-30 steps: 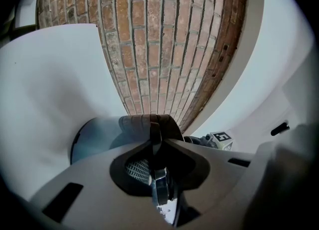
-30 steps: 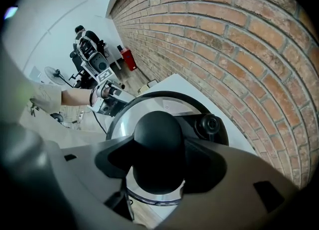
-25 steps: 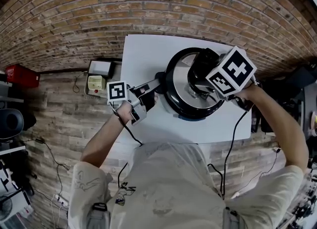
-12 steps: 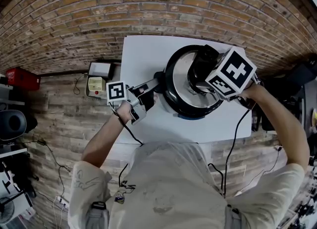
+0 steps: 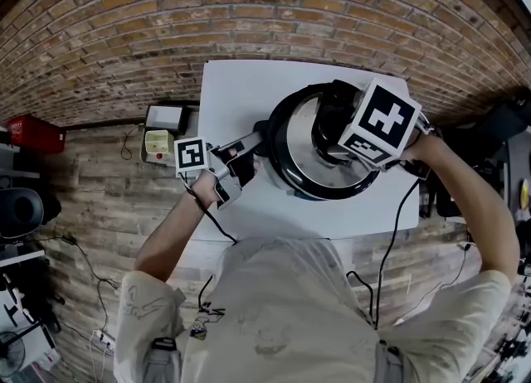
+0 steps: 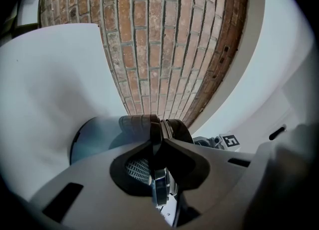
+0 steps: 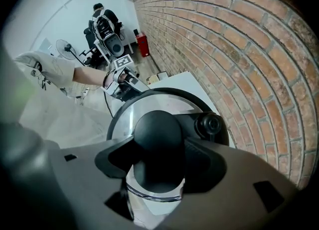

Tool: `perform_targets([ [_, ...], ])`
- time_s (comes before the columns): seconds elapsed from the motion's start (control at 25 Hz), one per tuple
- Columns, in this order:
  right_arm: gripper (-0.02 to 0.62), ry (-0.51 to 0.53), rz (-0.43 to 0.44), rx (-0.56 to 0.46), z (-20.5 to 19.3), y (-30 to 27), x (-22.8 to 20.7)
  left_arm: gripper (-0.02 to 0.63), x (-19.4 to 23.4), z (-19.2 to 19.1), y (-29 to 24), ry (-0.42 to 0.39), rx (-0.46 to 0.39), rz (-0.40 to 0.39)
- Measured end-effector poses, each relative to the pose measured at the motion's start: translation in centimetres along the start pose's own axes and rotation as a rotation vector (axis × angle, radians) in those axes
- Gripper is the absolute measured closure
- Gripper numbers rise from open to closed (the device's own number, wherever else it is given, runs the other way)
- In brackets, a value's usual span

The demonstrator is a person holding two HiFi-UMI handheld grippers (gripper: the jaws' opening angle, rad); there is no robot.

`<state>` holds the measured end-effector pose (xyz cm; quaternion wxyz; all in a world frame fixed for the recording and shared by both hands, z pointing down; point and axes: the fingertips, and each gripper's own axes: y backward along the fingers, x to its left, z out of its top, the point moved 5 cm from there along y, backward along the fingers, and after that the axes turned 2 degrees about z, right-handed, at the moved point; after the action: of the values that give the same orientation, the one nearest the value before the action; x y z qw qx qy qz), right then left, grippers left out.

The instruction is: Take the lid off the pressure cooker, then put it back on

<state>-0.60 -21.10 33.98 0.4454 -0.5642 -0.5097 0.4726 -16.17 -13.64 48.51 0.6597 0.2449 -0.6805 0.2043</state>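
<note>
Plainly, the right gripper (image 7: 158,162) is clenched from above on the black knob (image 7: 158,132) of the lid (image 7: 137,109), which appears seated on the pressure cooker (image 6: 94,137) directly beneath its jaws. The left gripper (image 6: 157,147) pinches the side handle (image 6: 142,123) just ahead of it. If either hold slips in a twist, the pot could skid across the table (image 5: 249,91).

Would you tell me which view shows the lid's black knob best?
The right gripper view: the knob fills the centre, gripped by the right gripper's jaws, on the steel lid. The head view largely hides it under that gripper; the left gripper view does not show it.
</note>
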Motion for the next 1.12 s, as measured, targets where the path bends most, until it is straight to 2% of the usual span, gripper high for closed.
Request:
perform_targets([
  [0.6, 0.302, -0.06, -0.028, -0.032, -1.8, 1.8, -0.9, 0.537, 0.1, -0.1, 0.1, 0.007, -0.002, 0.006],
  [1.12, 0.302, -0.303, -0.036, -0.091, -10.3, 4.1, -2.0, 0.537, 0.2, 0.2, 0.4, 0.012, 0.012, 0.01],
])
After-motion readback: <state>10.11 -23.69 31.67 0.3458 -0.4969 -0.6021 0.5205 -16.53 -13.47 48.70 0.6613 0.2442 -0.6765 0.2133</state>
